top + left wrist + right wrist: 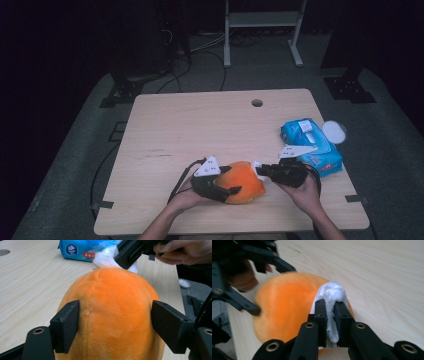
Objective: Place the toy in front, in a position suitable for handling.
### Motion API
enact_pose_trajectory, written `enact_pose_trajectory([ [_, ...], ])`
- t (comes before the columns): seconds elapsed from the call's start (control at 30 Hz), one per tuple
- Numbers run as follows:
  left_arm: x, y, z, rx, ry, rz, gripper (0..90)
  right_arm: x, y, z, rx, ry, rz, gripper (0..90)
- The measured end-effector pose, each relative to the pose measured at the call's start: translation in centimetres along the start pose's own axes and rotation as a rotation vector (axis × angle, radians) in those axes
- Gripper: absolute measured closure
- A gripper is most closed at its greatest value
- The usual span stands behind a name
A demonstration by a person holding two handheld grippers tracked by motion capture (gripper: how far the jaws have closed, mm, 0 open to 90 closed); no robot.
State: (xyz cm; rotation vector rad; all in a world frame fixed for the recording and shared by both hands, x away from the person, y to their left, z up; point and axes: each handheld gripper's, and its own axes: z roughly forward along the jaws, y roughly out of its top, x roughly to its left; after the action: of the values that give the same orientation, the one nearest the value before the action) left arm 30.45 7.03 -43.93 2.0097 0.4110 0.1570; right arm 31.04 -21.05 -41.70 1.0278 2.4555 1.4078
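Note:
An orange plush toy (pixel 244 182) lies near the table's front edge. My left gripper (pixel 224 189) is shut on it, one jaw pressed on each side of the rounded orange plush toy (pixel 112 315). My right gripper (pixel 260 171) is shut on a crumpled white wipe (pixel 332 298) and holds it against the far side of the orange plush toy (pixel 284 305). In the left gripper view the white wipe (pixel 106 258) sits on the toy's top edge under the right gripper's black jaws.
A blue pack of wet wipes (pixel 311 145) lies at the table's right edge, with a white round lid (pixel 334 132) beside it. The wooden table (pixel 200 125) has a cable hole (pixel 257 103) at the back. A metal stand is on the floor behind.

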Motion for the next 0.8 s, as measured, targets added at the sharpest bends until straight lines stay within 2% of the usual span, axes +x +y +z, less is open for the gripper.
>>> enact_pose_trajectory([
  [0.13,-0.5,0.1,0.3,0.003,0.015,0.025,24.6,1.1,0.8,-0.2,-0.025,0.017,-0.042,81.2],
  [0.17,-0.6,0.2,0.3,0.005,0.029,0.038,24.6,1.6,1.1,-0.3,-0.023,0.01,-0.071,81.2],
  [0.2,-0.6,0.1,0.3,0.003,0.03,0.04,24.6,1.5,1.1,-0.3,-0.021,0.008,-0.072,81.2],
  [0.3,-0.4,0.1,0.2,-0.004,0.031,0.029,24.7,0.6,0.5,-0.3,-0.002,0.002,-0.036,81.2],
  [0.4,-0.2,0.0,0.1,-0.006,0.027,0.023,24.6,-0.6,-0.3,-0.2,0.041,-0.009,0.004,81.1],
  [0.5,-0.3,0.1,0.2,-0.005,0.032,0.022,24.2,-0.8,-0.6,-0.3,0.044,0.003,0.025,81.2],
  [0.63,-0.7,0.4,0.5,0.005,0.049,0.023,23.3,0.1,0.0,-0.3,0.017,0.011,-0.003,81.2],
  [0.67,-1.1,0.6,0.6,0.011,0.056,0.043,23.3,0.5,0.3,-0.3,0.01,0.013,-0.017,81.2],
  [0.7,-1.5,0.7,0.7,0.01,0.054,0.059,23.0,1.7,1.1,-0.3,-0.017,0.03,-0.05,81.2],
  [0.8,-2.0,0.9,1.0,0.007,0.048,0.085,21.6,2.6,1.5,-0.3,-0.026,0.044,-0.082,81.2],
])
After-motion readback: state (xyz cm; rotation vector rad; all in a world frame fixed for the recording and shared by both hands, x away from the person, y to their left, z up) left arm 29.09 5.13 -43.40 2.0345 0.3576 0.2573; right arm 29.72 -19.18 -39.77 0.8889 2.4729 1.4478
